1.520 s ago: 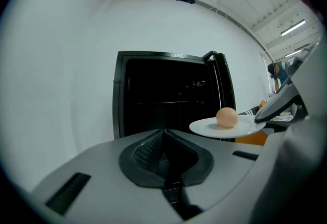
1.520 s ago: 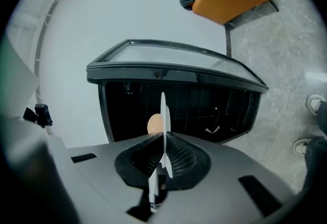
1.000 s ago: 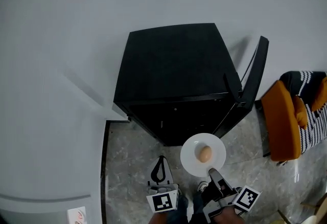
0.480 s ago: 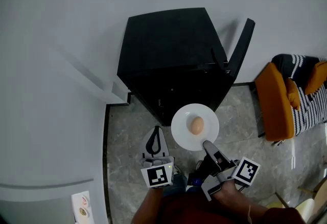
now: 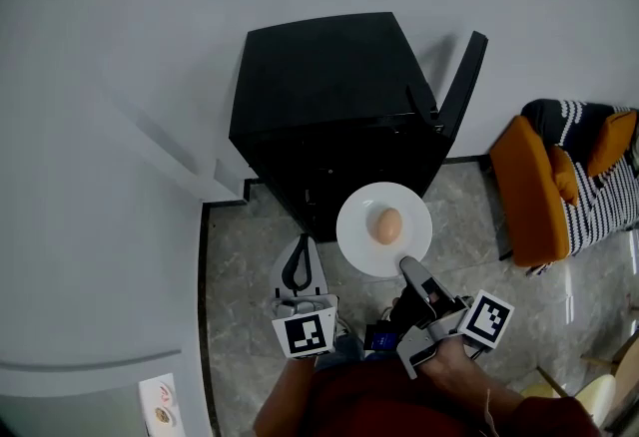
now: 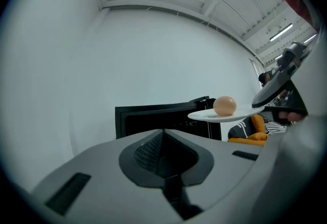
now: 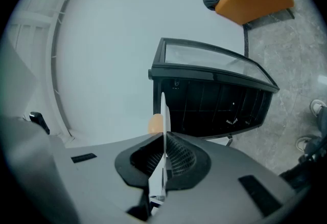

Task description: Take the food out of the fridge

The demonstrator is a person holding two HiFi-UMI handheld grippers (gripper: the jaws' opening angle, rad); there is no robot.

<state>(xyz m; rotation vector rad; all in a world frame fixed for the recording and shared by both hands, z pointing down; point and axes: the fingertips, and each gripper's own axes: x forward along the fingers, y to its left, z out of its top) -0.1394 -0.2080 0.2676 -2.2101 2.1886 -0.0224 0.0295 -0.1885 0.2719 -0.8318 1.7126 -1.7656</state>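
Black fridge (image 5: 329, 106) stands open; just outside it, the white plate (image 5: 357, 247) bears a loose egg (image 5: 387, 224), its rim pinched by the right gripper (image 5: 411, 270). Any tilt could roll the egg off. The left gripper (image 5: 298, 257) is closed and empty.

The edge-on plate (image 7: 163, 110) hides most of the egg (image 7: 155, 124); the fridge (image 5: 334, 116) interior is dark.

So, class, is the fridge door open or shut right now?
Open. The door stands swung away from the fridge, and the right gripper view looks straight into its dark inside.
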